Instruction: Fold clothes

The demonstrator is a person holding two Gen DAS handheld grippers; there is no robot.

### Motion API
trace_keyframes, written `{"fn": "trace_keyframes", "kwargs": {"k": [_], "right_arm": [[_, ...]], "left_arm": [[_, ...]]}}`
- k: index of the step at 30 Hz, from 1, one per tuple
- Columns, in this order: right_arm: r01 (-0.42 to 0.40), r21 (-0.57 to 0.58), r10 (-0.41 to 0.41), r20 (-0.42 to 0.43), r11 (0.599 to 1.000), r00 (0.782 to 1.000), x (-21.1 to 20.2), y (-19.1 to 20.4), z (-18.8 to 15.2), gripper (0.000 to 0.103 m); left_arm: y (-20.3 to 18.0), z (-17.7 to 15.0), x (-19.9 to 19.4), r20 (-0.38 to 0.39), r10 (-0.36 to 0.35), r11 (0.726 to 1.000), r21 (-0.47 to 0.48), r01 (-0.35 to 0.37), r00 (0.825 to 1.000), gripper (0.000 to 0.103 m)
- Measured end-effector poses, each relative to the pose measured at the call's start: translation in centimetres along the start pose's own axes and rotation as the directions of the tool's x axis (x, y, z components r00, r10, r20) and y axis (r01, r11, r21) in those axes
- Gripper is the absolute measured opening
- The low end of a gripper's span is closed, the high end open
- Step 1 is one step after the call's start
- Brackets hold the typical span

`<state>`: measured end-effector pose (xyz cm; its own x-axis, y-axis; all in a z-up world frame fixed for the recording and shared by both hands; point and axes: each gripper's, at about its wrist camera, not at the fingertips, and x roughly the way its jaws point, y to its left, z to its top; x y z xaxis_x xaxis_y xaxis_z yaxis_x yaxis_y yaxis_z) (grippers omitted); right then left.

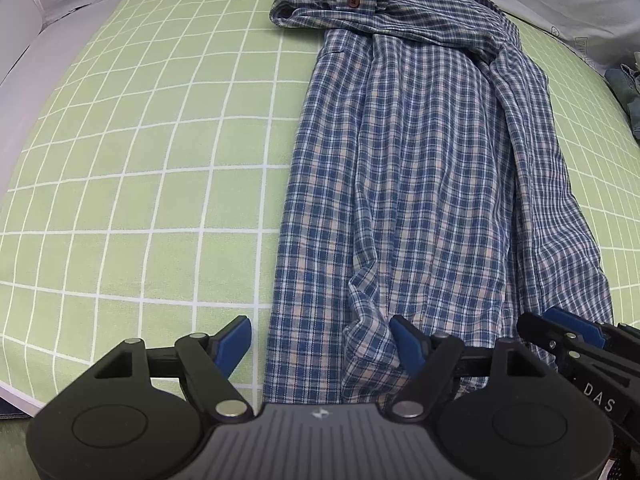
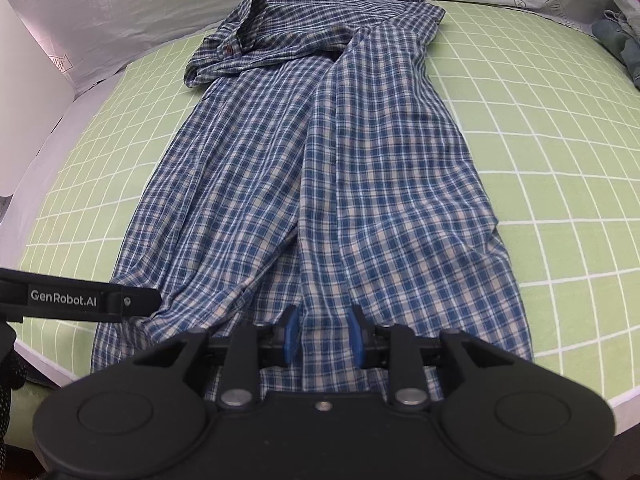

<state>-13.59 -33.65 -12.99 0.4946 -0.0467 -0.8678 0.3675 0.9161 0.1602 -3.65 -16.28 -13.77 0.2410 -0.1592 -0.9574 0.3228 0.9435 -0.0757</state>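
A blue and white plaid shirt [image 1: 420,184] lies lengthwise on the green checked sheet, collar at the far end and hem near me. My left gripper [image 1: 320,340] stands wide open over the hem's left corner. One blue pad is over the sheet and the other rests on a raised fold of cloth. My right gripper [image 2: 323,338] is over the hem's middle. Its blue pads [image 2: 291,336] are narrowed but apart, with a ridge of shirt [image 2: 320,200] fabric between them. The right gripper [image 1: 576,332] also shows at the right edge of the left wrist view.
The green sheet [image 1: 140,184] covers a bed, with bare stretches on both sides of the shirt. A white printed cloth [image 2: 160,8] runs along the far edge. Some greyish clothes [image 2: 620,40] lie at the far right. The left gripper's arm [image 2: 80,300] reaches in from the left.
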Motion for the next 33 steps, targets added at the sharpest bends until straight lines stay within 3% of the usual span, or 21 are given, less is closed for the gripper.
{"fn": "trace_keyframes", "kwargs": {"k": [4, 6, 12, 23, 28, 33], "right_arm": [[0.043, 0.044, -0.045, 0.052, 0.998, 0.998, -0.9, -0.9, 1.8, 0.066], [0.050, 0.060, -0.054, 0.064, 0.997, 0.996, -0.8, -1.6, 3.0, 0.085], [0.085, 0.060, -0.089, 0.074, 0.995, 0.993, 0.9, -2.4, 7.0, 0.099], [0.113, 0.028, -0.116, 0.126, 0.993, 0.985, 5.1, -4.2, 16.7, 0.101], [0.166, 0.090, -0.175, 0.103, 0.982, 0.979, 8.3, -6.6, 21.3, 0.101], [0.192, 0.164, -0.208, 0.087, 0.968, 0.974, 10.2, -8.8, 23.7, 0.101]], "left_arm": [[0.2, 1.2, -1.2, 0.016, 0.004, 1.000, -0.022, -0.004, 1.000, 0.076], [0.2, 2.2, -1.8, 0.035, 0.009, 1.000, -0.029, -0.008, 0.999, 0.076], [0.1, 6.7, -2.2, 0.091, 0.043, 0.998, -0.047, -0.038, 0.995, 0.077], [-1.4, 17.9, -0.3, 0.217, -0.002, 0.999, -0.044, 0.012, 0.976, 0.077], [-3.3, 23.6, 1.6, 0.275, -0.058, 0.998, 0.008, 0.058, 0.960, 0.077], [-5.4, 26.8, 3.7, 0.326, -0.052, 0.998, 0.060, 0.034, 0.944, 0.075]]}}
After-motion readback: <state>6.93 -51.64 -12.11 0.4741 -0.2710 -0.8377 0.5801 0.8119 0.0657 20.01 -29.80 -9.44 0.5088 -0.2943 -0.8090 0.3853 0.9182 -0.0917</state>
